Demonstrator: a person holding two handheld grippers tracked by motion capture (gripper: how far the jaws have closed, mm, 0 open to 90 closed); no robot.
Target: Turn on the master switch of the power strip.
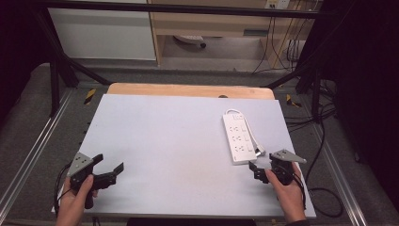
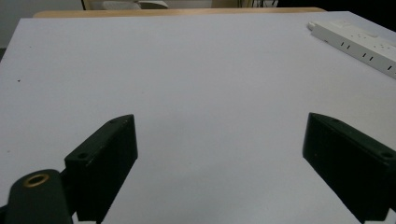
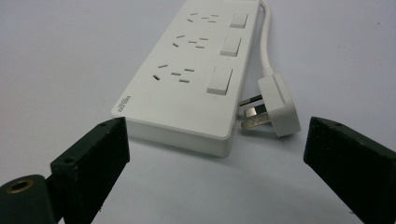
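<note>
A white table spreads under two hand-held grippers, with a white power strip lying flat just ahead of the right gripper, whose jaws stand wide apart and empty. In the right gripper view, the strip's near end sits just beyond and between the fingertips, while its plug rests on the table beside it, nearer the right-hand finger, its cord curling back along the strip. A clean pick-up likely calls for straddling the strip's narrow width squarely and keeping the plug outside the jaws. The right hand holds its gripper low and tilted toward the strip. The left gripper, jaws also wide open with bare table between them, lies well apart, held low by the left hand.
</note>
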